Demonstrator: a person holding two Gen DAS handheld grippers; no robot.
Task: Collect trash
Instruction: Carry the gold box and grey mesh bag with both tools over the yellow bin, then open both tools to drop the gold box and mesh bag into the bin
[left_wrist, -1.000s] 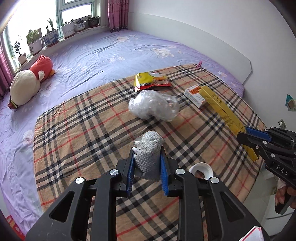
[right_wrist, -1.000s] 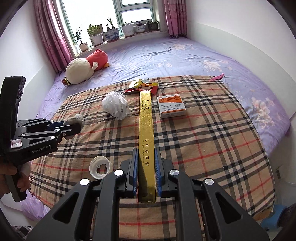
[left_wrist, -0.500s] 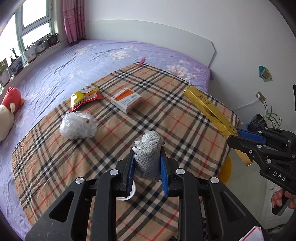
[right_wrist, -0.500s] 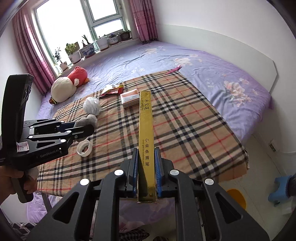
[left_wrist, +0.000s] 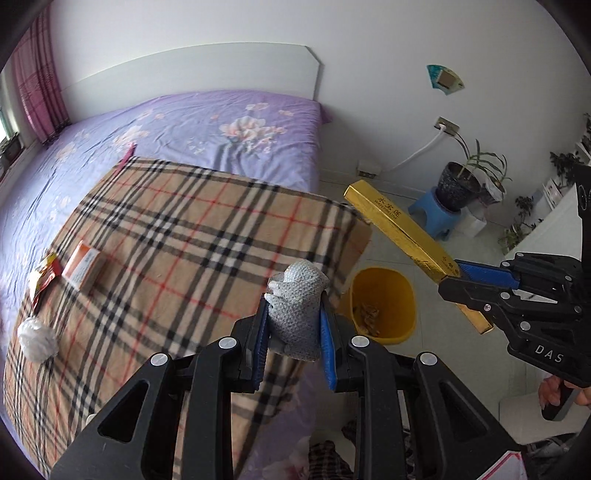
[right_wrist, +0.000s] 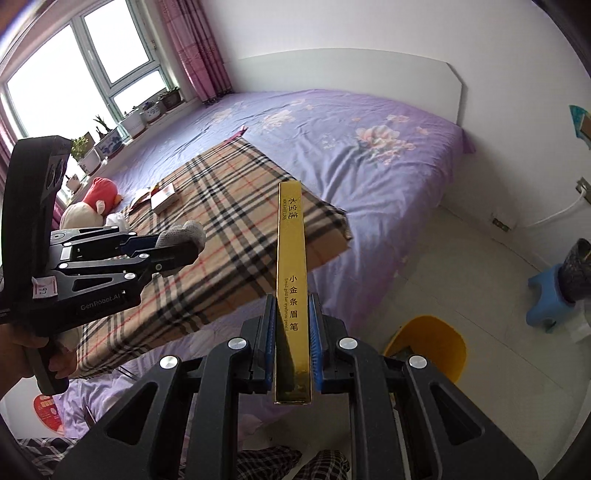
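Trash: left claw (left_wrist: 294, 320) grips grey wad (left_wrist: 297, 312) | right claw (right_wrist: 292, 332) grips gold box (right_wrist: 291, 266) | yellow bin (left_wrist: 380, 299) below

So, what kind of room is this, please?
Most likely a home bedroom. A large bed with a purple floral sheet and a white headboard fills it, a plush toy lies near the window, and a small yellow trash bin stands on the tiled floor beside the bed.

White walls (left_wrist: 221, 33), pale tiled floor (right_wrist: 461, 258), purple bed (right_wrist: 369, 147), bright window (right_wrist: 74, 74), pink curtains (right_wrist: 195, 48), potted plant (left_wrist: 465, 177).
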